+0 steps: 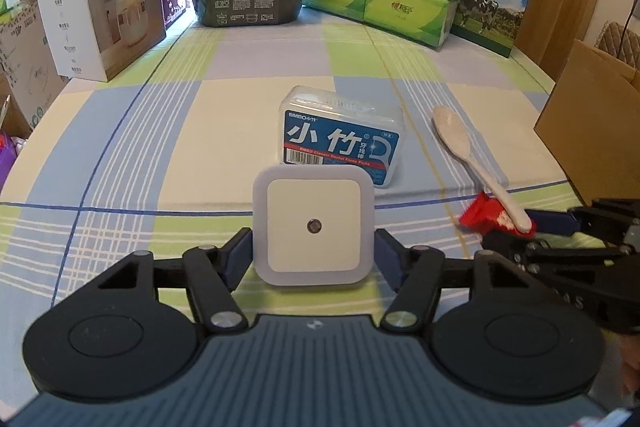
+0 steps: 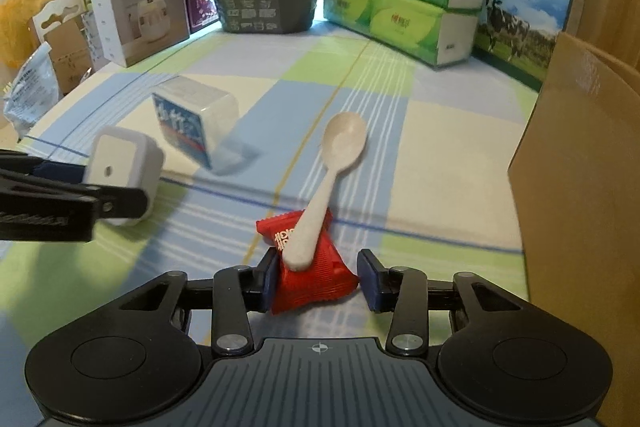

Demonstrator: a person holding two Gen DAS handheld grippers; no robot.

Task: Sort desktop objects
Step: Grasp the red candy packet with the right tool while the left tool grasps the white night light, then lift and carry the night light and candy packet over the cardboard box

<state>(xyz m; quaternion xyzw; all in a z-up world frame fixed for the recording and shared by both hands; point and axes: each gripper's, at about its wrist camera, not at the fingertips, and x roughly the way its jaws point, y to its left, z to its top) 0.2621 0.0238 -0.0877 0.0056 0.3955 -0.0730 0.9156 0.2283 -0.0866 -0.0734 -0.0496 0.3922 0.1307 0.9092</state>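
Two grippers are engaged at once. Left gripper (image 1: 314, 251) has its pads pressed on both sides of the night light (image 1: 313, 225), a white square unit facing the left wrist camera; in the right wrist view it appears lifted slightly off the cloth (image 1: 120, 155), though that cannot be confirmed.

Right gripper (image 2: 316, 277) stands apart around the red packet (image 2: 316, 267): the left pad touches the packet's edge, while the right pad shows a small gap. Not clamped, by my reading.

Governing relation: the spoon (image 2: 328, 179) lies with its handle end resting on top of the packet, its long axis running away from the right gripper and leaning slightly right, bowl at the far end on the cloth. Closing on the packet and lifting would likely tip the spoon off.

Floss box (image 1: 344, 139) sits just beyond the night light, near the spoon's bowl, untouched. Cardboard box (image 2: 576, 155) stands at the right edge, nearer the right gripper; probable destination.
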